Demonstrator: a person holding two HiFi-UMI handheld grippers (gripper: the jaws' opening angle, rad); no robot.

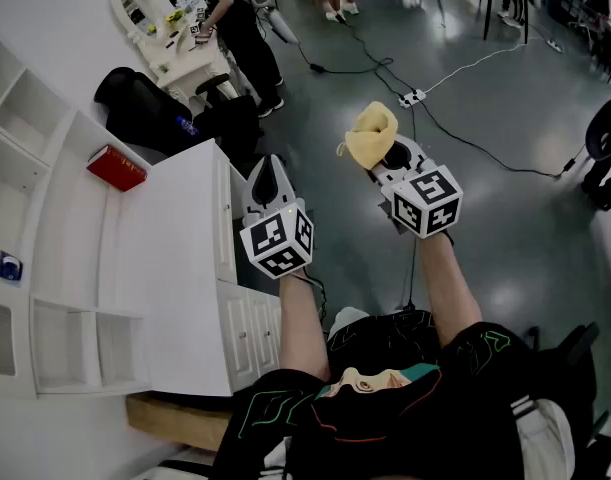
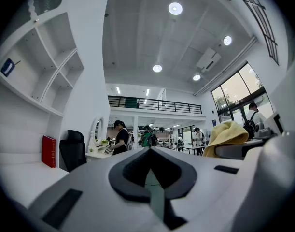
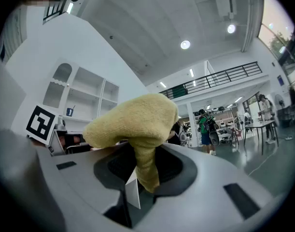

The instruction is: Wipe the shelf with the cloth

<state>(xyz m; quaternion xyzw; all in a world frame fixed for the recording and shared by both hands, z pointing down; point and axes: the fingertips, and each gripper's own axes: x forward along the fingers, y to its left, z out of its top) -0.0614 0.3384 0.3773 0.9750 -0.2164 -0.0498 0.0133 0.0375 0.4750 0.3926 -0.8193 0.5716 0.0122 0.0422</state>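
A bunched yellow cloth (image 1: 371, 134) sticks up from my right gripper (image 1: 389, 158), which is shut on it; in the right gripper view the cloth (image 3: 137, 129) rises out of the jaws as a folded wad. My left gripper (image 1: 270, 183) is shut with nothing in it, held beside the white shelf unit (image 1: 75, 268), whose counter surface lies at the left. In the left gripper view the closed jaws (image 2: 151, 175) point upward, the shelf compartments (image 2: 50, 66) run up the left, and the cloth (image 2: 227, 134) shows at the right.
A red box (image 1: 115, 167) lies on the shelf counter, and a small blue object (image 1: 9, 266) sits in a compartment. A black chair (image 1: 145, 113) stands beyond the unit. Cables (image 1: 455, 73) cross the grey floor. People stand at the far desks (image 1: 240, 28).
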